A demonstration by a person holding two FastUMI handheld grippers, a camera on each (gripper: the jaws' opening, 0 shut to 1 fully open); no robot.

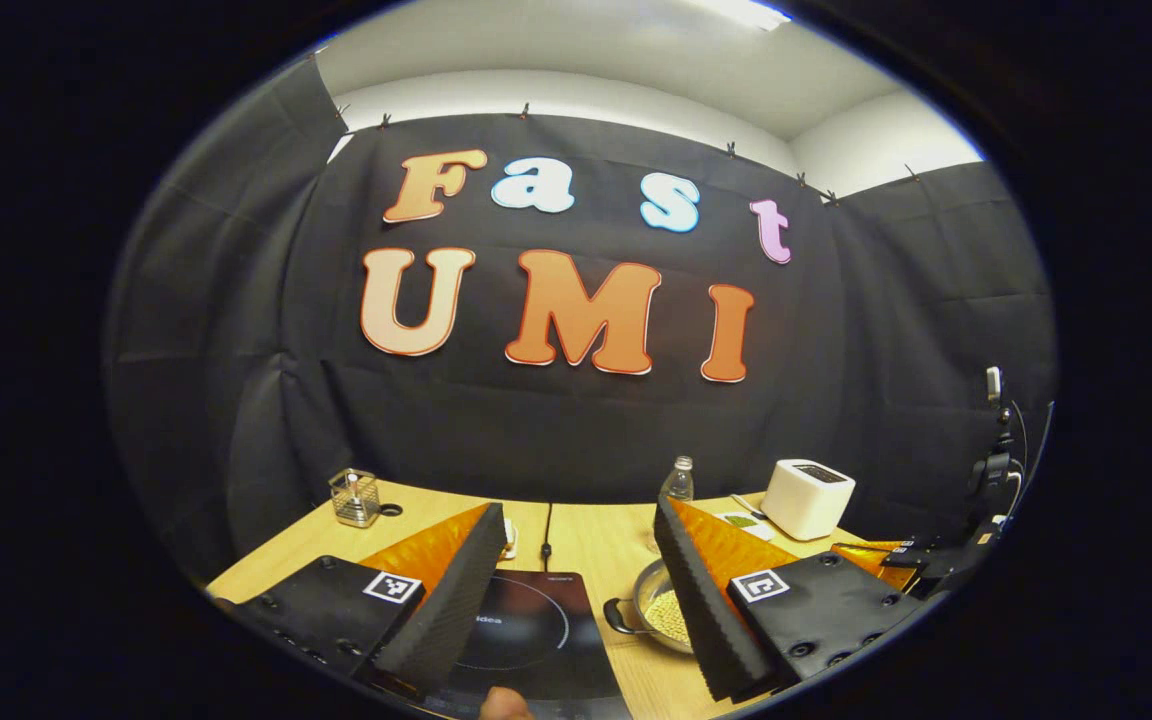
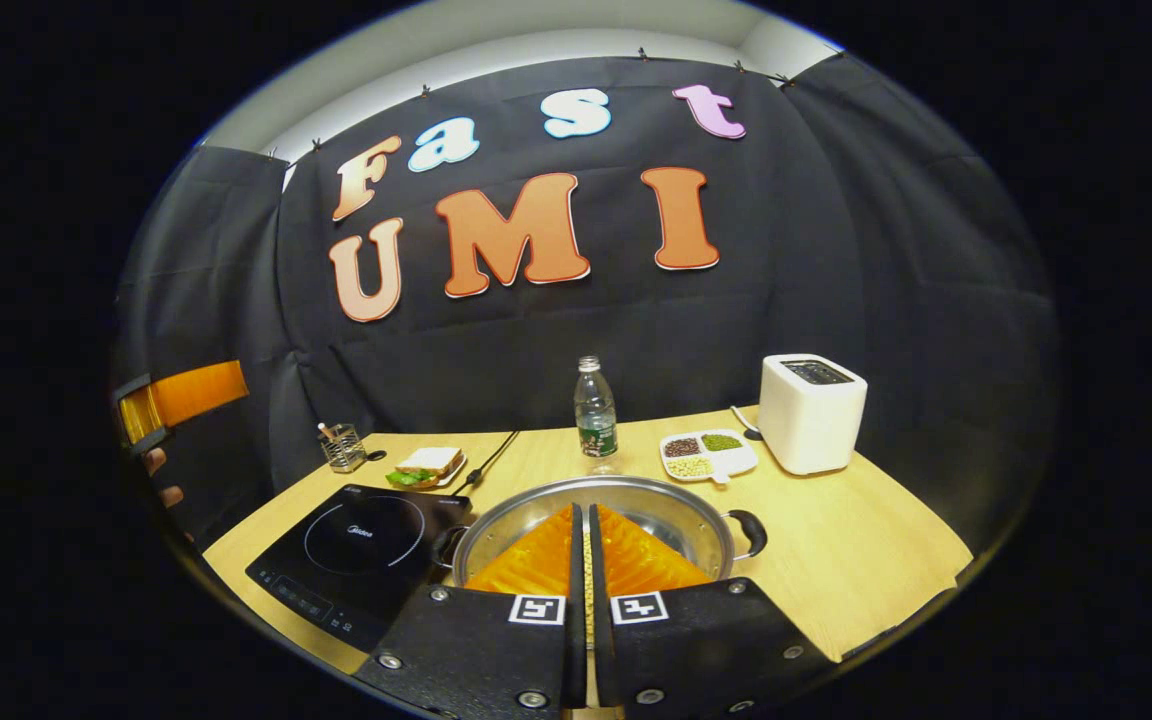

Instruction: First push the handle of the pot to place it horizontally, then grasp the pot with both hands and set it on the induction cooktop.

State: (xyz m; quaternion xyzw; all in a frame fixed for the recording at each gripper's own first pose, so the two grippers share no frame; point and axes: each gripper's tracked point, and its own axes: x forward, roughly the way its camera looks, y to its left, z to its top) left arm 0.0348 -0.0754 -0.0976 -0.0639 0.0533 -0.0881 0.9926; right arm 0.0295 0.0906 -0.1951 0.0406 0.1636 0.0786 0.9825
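While a water bottle (image 2: 595, 408), a white toaster (image 2: 812, 412), a divided snack tray (image 2: 708, 453) and a sandwich plate (image 2: 424, 466) are ranged along the back of the wooden table (image 2: 866, 550), the round steel pot (image 2: 676, 512) with looped handles is seen just right of the flat black cooktop (image 2: 356, 555). The right gripper (image 2: 586, 545) is held nearly clenched over the pot, grasping nothing. The left gripper (image 1: 576, 580) is spread wide above the cooktop, with the pot beside its right finger.

On the surface (image 2: 866, 550): one pot (image 2: 681, 515) with two side handles; one induction cooktop (image 2: 356, 560); one toaster (image 2: 811, 412) by the far right edge; one bottle (image 2: 595, 410); one divided dish (image 2: 708, 453) with three heaps of grains; one sandwich plate (image 2: 426, 466); one wire holder (image 2: 342, 447) near the far left corner.
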